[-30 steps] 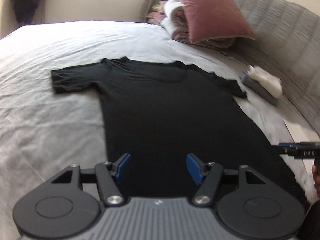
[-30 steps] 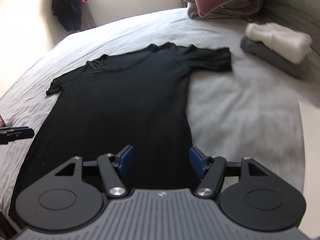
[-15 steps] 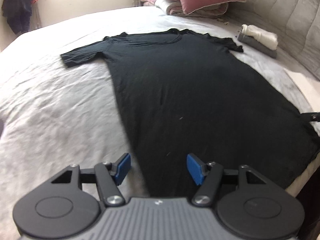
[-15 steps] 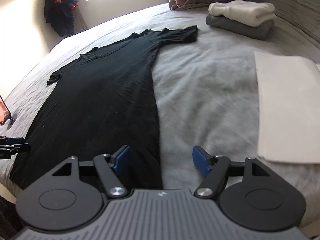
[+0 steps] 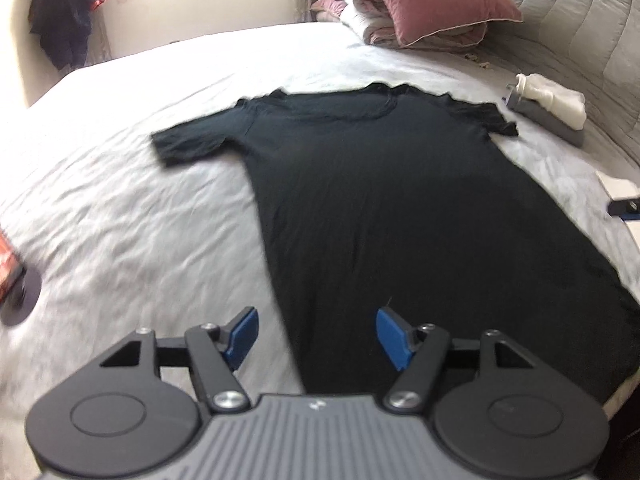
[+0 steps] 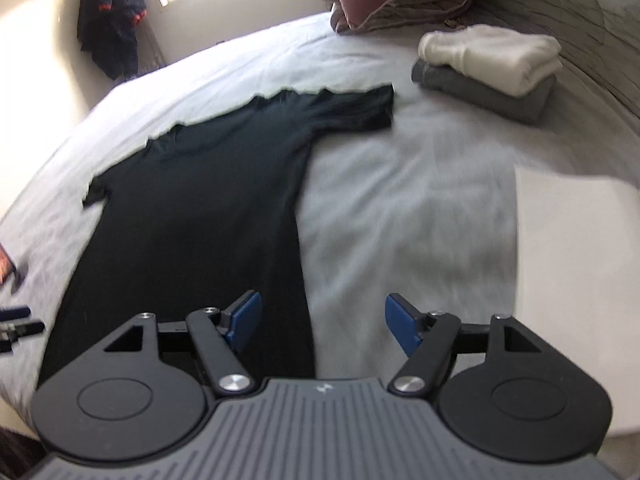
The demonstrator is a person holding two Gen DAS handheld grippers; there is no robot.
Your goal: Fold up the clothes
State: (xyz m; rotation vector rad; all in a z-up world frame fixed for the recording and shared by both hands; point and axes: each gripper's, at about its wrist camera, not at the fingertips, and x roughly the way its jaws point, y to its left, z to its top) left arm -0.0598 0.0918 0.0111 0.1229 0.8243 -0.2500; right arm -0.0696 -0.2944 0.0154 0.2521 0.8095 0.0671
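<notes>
A black T-shirt (image 5: pixel 400 216) lies flat and spread out on the grey bed sheet (image 5: pixel 120 208), collar at the far end, hem nearest me. It also shows in the right wrist view (image 6: pixel 200 208). My left gripper (image 5: pixel 316 336) is open and empty, held above the shirt's near left edge. My right gripper (image 6: pixel 323 322) is open and empty, held above the shirt's near right edge. The tip of the right gripper shows at the right edge of the left wrist view (image 5: pixel 626 206). The left gripper's tip shows at the left edge of the right wrist view (image 6: pixel 16 322).
A stack of folded clothes (image 6: pixel 488 68), white on grey, sits at the far right of the bed. A pink pillow on a rolled duvet (image 5: pixel 424 4) lies at the head. A flat white sheet of board (image 6: pixel 576 232) lies right. A red-and-dark object (image 5: pixel 8 272) lies left.
Both grippers have drawn back toward the hem end and shifted outward to the shirt's side edges. Both stay open. The shirt has not moved.
</notes>
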